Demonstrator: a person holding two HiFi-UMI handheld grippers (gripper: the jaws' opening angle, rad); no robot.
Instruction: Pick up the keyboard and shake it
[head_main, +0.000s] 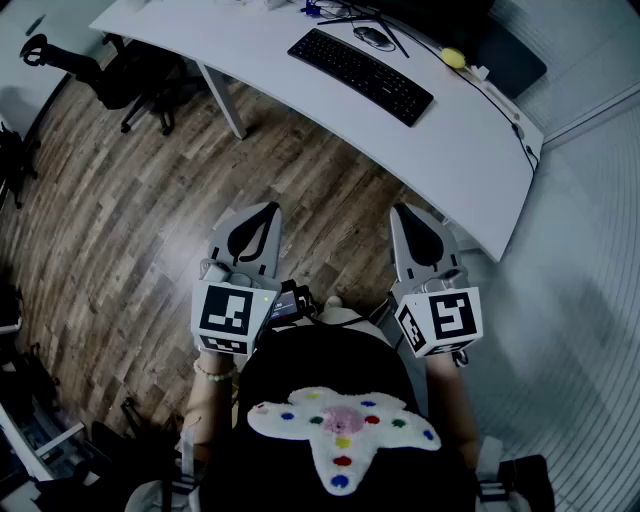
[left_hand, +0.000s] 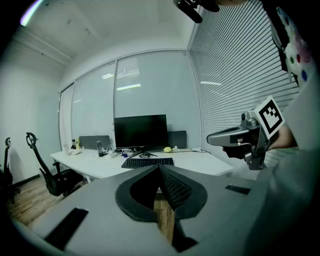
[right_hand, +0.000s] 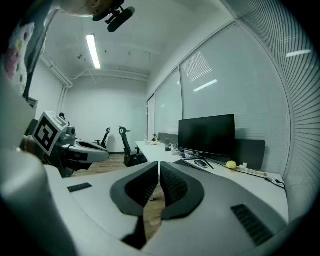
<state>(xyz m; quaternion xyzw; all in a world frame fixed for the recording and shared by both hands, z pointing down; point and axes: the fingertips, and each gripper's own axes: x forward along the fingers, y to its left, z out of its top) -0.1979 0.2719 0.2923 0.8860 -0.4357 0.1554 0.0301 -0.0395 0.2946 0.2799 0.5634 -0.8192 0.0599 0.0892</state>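
Observation:
A black keyboard (head_main: 361, 74) lies on the white desk (head_main: 470, 150) at the top of the head view, in front of a dark monitor (left_hand: 140, 131). It shows small in the left gripper view as the keyboard (left_hand: 147, 162) and at the desk's near part in the right gripper view as the keyboard (right_hand: 187, 163). My left gripper (head_main: 266, 210) and right gripper (head_main: 401, 212) hang side by side over the wooden floor, well short of the desk. Both are shut with nothing between the jaws. The left gripper (left_hand: 159, 166) and right gripper (right_hand: 159, 164) point toward the desk.
A mouse (head_main: 374, 37) and a yellow ball (head_main: 454, 58) sit on the desk beyond the keyboard. Black office chairs (head_main: 130, 75) stand at the left of the desk. A desk leg (head_main: 222, 101) stands ahead of me. Window blinds (left_hand: 235, 75) line the right wall.

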